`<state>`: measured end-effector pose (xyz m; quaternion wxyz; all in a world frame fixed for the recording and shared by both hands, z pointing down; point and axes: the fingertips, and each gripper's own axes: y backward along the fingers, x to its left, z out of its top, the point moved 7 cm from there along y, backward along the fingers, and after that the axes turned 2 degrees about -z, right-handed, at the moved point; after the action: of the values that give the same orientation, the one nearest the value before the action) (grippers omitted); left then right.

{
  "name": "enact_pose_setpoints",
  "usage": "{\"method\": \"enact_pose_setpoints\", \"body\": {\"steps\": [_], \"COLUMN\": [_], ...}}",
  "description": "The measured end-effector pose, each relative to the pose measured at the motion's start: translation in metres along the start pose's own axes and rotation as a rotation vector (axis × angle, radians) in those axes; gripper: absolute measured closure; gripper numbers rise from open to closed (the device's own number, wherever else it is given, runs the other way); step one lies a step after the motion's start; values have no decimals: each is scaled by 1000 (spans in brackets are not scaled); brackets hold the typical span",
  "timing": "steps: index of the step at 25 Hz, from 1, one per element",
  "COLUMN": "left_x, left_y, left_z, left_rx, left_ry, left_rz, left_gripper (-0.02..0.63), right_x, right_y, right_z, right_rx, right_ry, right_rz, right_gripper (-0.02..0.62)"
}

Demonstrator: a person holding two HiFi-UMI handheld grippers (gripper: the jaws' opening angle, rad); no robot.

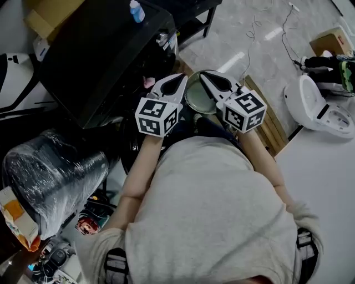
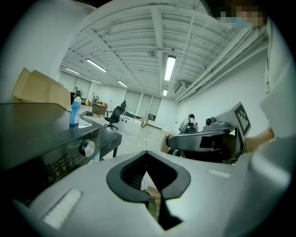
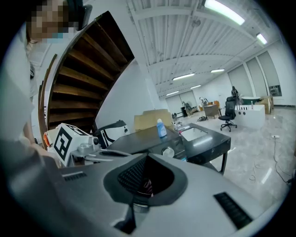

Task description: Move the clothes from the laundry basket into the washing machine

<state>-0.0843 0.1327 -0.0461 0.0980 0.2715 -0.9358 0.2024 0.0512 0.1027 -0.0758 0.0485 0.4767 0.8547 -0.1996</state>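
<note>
The black box-shaped washing machine [image 1: 105,61] stands to the left of both grippers and a little beyond them. Its smooth flat top is level, and its long front edge runs past the left side of the left gripper [image 1: 178,80]. The control panel, with a round silver knob [image 2: 87,148], faces the grippers' side. In the left gripper view the machine lies left of the jaws. In the right gripper view it sits just beyond the tips.

Behind both tools is the person's grey cotton T-shirt [image 1: 216,211], with a bare forearm leading up to each marker cube. Behind the left gripper and well off to its left lies a dark cylinder wrapped in shiny clear plastic film [image 1: 52,172]. Well apart to the right of the right gripper [image 1: 208,79] rests a white rounded plastic appliance [image 1: 316,108]. A slatted wooden board [image 1: 269,125] lies on the floor nearer that gripper.

A tan cardboard box [image 1: 47,16] sits at the far end of the machine's top. A round, ribbed, grey metal dish [image 1: 195,100] lies below and between the two grippers.

Both grippers are clenched. Each pair of white jaws with dark ridged pads meets at the tips with nothing caught between, and the two tools point slightly toward each other.

A small blue plastic bottle with a white cap [image 1: 136,11] stands upright on the machine's top. A small pink patch [image 1: 148,82] shows just left of the left gripper, by the machine's front; whether it is clothing cannot be told.
</note>
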Motion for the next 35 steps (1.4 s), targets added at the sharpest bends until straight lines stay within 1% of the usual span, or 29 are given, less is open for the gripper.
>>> {"method": "enact_pose_setpoints", "body": {"steps": [4, 11, 19, 22, 28, 35], "left_x": [4, 3, -4, -5, -11, -11], "left_y": [3, 4, 6, 8, 14, 16], "left_z": [-2, -2, 2, 4, 3, -2], "left_rx": [-7, 11, -5, -13, -21, -25], "left_ry": [32, -8, -27, -29, -21, -8], "left_rz": [18, 17, 14, 10, 12, 12], "left_gripper": [597, 597, 597, 597, 597, 597], "right_x": [4, 10, 16, 15, 15, 15], "right_y": [-6, -7, 0, 1, 4, 3], "right_z": [1, 0, -2, -3, 0, -11], "right_rx": [4, 2, 8, 17, 35, 29], "right_ry": [22, 30, 48, 53, 70, 11], "right_rz": [9, 6, -5, -12, 4, -7], "right_gripper": [586, 586, 586, 586, 586, 586]}}
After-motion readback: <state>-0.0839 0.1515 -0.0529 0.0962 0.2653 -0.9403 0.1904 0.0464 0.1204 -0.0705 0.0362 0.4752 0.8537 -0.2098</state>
